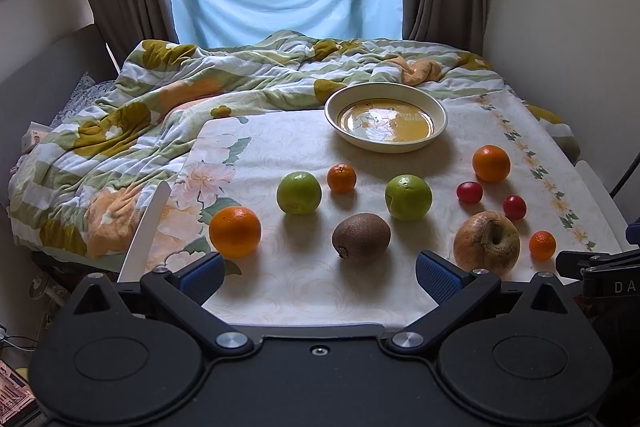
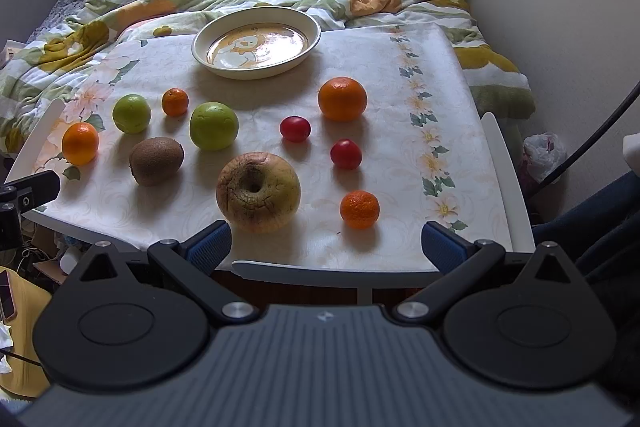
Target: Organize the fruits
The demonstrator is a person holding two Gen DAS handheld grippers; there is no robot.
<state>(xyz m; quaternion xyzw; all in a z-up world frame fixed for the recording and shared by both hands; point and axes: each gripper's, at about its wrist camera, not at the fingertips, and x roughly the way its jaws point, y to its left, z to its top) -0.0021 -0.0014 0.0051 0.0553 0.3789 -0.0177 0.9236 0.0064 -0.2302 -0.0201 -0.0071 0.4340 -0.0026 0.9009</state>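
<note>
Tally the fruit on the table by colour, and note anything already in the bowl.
Orange: 4
Green: 2
Red: 2
Brown kiwi: 1
Yellowish wrinkled apple: 1
Total: 10
In the bowl: 0

You have the plate (image 2: pixel 256 45) at the table's (image 2: pixel 400 239) far side; the kiwi (image 2: pixel 157 161) lies left of the apple (image 2: pixel 258 191), nearer you.

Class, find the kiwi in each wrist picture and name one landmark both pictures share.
Left wrist view: the kiwi lies low and central, just ahead of the open left tool.
Right wrist view: the kiwi lies left of centre, beside the wrinkled apple.
Shared landmark: the empty dish.
</note>
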